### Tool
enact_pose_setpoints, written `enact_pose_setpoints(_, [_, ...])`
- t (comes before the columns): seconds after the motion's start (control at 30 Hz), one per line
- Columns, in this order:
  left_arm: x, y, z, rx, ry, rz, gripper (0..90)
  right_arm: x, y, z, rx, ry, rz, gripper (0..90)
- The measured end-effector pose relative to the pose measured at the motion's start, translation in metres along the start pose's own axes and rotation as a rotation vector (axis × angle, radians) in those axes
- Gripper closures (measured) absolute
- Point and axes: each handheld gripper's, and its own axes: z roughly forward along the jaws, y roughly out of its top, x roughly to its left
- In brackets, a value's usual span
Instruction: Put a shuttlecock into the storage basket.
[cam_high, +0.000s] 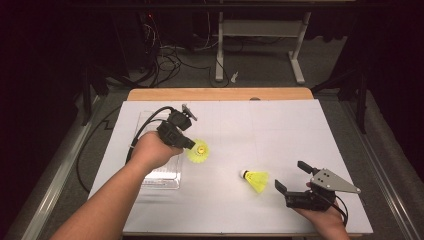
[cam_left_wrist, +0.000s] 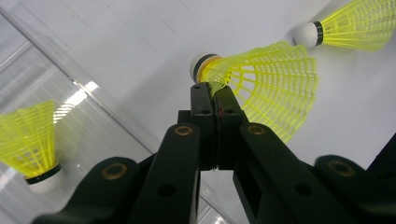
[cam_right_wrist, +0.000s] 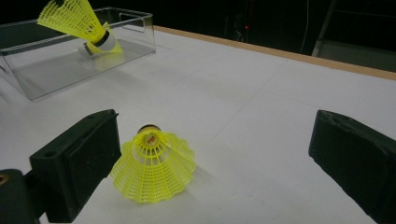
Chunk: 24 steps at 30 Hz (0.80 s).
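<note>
1. A clear plastic box (cam_high: 162, 175) sits at the table's left, one yellow shuttlecock (cam_left_wrist: 29, 140) inside.
2. The left gripper (cam_high: 191, 144) pinches the skirt of a held shuttlecock (cam_high: 199, 149) beside the box.
3. A lying shuttlecock (cam_high: 256, 180) rests just beside the right gripper (cam_high: 291, 177), whose jaws stand wide apart.

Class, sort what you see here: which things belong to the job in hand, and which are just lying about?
In the job:
- yellow plastic shuttlecock pinched in the left tongs
- yellow plastic shuttlecock lying on the table
- clear plastic box

Lying about:
- floor cables
- white table frame
</note>
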Motion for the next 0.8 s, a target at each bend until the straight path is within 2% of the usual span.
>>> enact_pose_setpoints(0.4, [0.01,-0.008,-0.025,-0.044,0.009,-0.022,89.5,0.0,0.0,0.0,0.0,-0.006,-0.001,1.0])
enact_pose_setpoints(0.57, [0.012,-0.009,-0.034,-0.055,0.023,-0.024,89.5,0.0,0.0,0.001,0.001,-0.006,-0.003,1.0])
enact_pose_setpoints(0.8, [0.019,-0.014,-0.045,-0.071,0.04,-0.048,89.5,0.0,-0.001,0.001,0.005,-0.005,-0.003,1.0])
